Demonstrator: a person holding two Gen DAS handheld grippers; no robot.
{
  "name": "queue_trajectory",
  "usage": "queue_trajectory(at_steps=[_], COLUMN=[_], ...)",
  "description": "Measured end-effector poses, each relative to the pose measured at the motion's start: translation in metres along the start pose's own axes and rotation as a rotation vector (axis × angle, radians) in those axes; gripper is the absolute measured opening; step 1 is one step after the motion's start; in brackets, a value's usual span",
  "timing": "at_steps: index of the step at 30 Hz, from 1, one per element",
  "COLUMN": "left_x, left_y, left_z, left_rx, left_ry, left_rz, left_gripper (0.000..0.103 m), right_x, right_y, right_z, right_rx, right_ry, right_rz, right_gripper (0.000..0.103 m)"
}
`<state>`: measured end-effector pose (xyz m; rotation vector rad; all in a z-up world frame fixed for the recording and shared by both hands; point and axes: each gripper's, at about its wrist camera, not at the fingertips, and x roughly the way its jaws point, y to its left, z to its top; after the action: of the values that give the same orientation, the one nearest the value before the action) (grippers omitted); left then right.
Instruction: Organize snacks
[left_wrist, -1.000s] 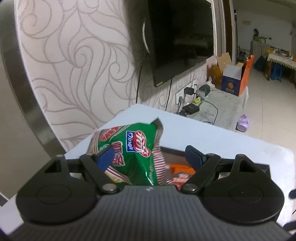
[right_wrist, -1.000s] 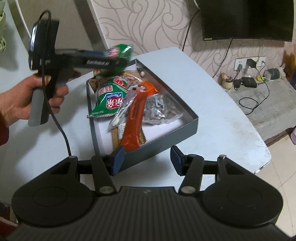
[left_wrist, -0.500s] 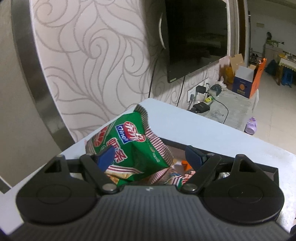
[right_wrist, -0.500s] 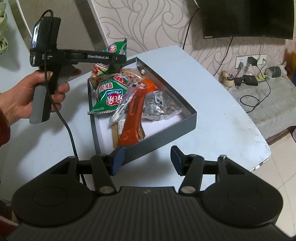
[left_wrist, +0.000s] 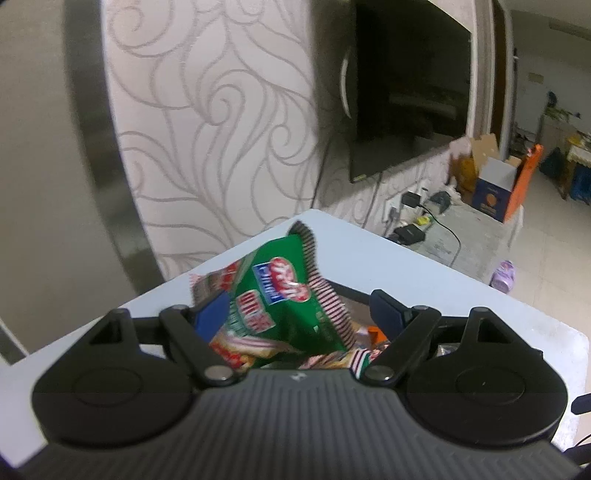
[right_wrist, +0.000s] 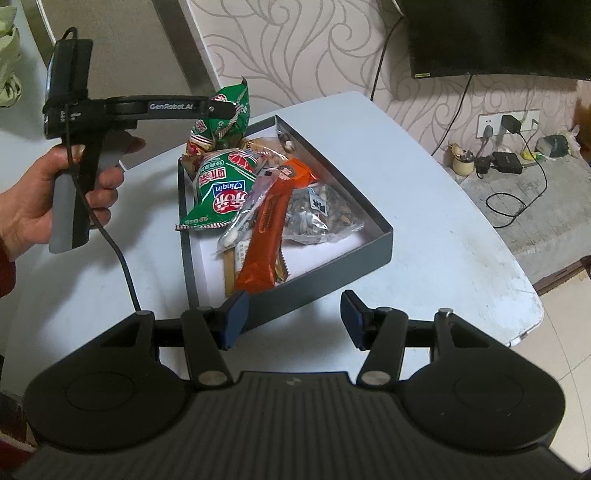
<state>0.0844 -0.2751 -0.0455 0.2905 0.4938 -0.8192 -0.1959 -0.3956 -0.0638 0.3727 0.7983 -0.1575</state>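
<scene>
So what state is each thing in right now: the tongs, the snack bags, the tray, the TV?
Left tongs: closed on a green bag, held above the tray's far end.
Green bag: lifted, hanging crumpled.
Right tongs: open, empty, at the tray's near corner.
Tray: open, lidless, holding snacks.
Second green bag: lying over the tray's edge.
Orange bar: lying in the tray, sealed.
TV: off.

Our two claws, side by side

Our left claw (right_wrist: 225, 109), gripped in our left hand (right_wrist: 55, 192), pinches a bag; our right claw (right_wrist: 291, 317) hangs level, jaws apart and empty.
</scene>
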Motion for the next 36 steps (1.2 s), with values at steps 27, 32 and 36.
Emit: queue_trajectory(at_steps=[27, 32, 36], left_x=[-0.143, -0.156, -0.168], left_y=[0.003, -0.025, -0.048], left_z=[-0.066, -0.073, -0.071], left_rx=[-0.210, -0.208, -0.191], left_ry=[-0.061, -0.034, -0.047], left_rz=[0.161, 0.161, 0.196], left_gripper=[0.103, 0.103, 0.103], right_x=[-0.094, -0.112, -0.122], right_y=[0.106, 0.110, 0.107], right_z=[-0.072, -0.086, -0.086], right_rx=[0.004, 0.003, -0.037], right_ry=[-0.001, -0.003, -0.029], right_rz=[-0.032, -0.029, 0.004], right_gripper=[0.067, 0.068, 0.070])
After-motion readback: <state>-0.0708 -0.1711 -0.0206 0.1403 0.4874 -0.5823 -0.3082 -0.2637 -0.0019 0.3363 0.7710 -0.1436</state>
